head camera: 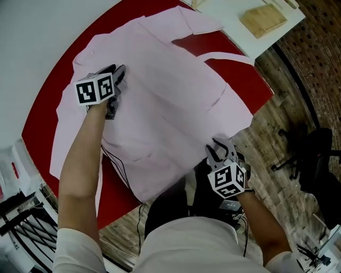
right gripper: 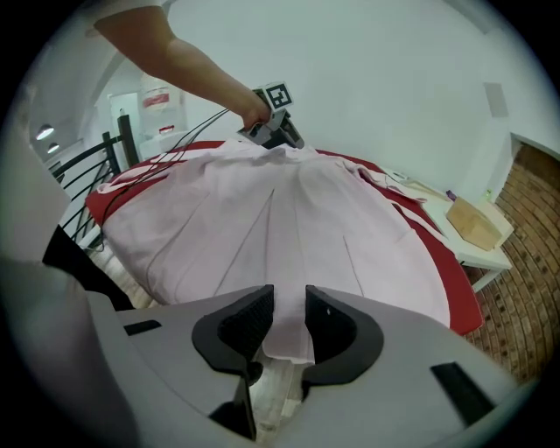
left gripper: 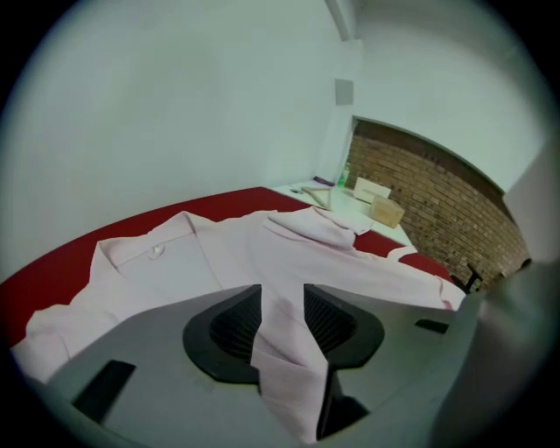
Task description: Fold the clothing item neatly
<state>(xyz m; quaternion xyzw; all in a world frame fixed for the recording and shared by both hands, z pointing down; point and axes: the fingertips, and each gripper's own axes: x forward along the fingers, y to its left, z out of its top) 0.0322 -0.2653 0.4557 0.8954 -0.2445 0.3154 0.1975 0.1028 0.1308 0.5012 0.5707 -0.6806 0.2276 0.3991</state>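
Observation:
A pale pink shirt lies spread over the round red table, collar at the far left and hem hanging off the near edge. My left gripper sits on the shirt's left shoulder area. In the left gripper view a fold of the shirt runs loosely through the parted jaws of that gripper. My right gripper is at the near hem. In the right gripper view the shirt's hem edge lies in the gap of that gripper, unpinched. The left gripper shows across the shirt.
A white side table with a wooden box stands beyond the red table. A dark office chair is on the wooden floor at the right. A black metal rack and cables stand at the lower left.

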